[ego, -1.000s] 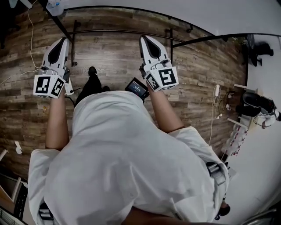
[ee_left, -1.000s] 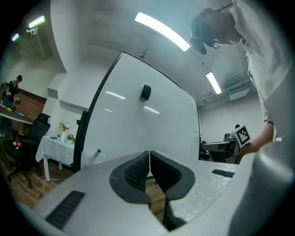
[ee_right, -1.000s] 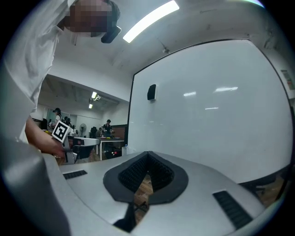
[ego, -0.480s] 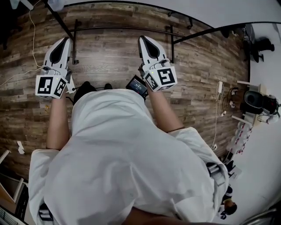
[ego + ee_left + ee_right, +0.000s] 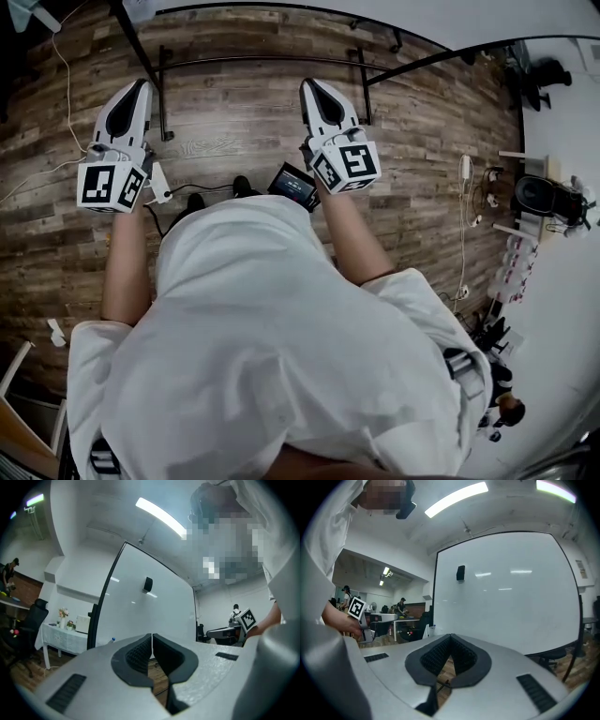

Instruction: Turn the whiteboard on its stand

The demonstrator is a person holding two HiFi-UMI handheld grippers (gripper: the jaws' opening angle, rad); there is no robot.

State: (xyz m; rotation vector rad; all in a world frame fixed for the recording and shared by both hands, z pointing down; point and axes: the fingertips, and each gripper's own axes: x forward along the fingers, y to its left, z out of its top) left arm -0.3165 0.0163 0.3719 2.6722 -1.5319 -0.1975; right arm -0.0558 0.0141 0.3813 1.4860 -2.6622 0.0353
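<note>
You hold left gripper and right gripper level, both closed tight on nothing, just short of the upright whiteboard on its stand, likely to push rather than grasp.

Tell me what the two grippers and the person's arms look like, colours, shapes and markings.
The left gripper and right gripper are white tapering shells, each with a black teardrop inset on top and a white cube at the back printed with black square markers. Their pads are dark grey and ribbed. The person wears a white short-sleeved shirt.
</note>
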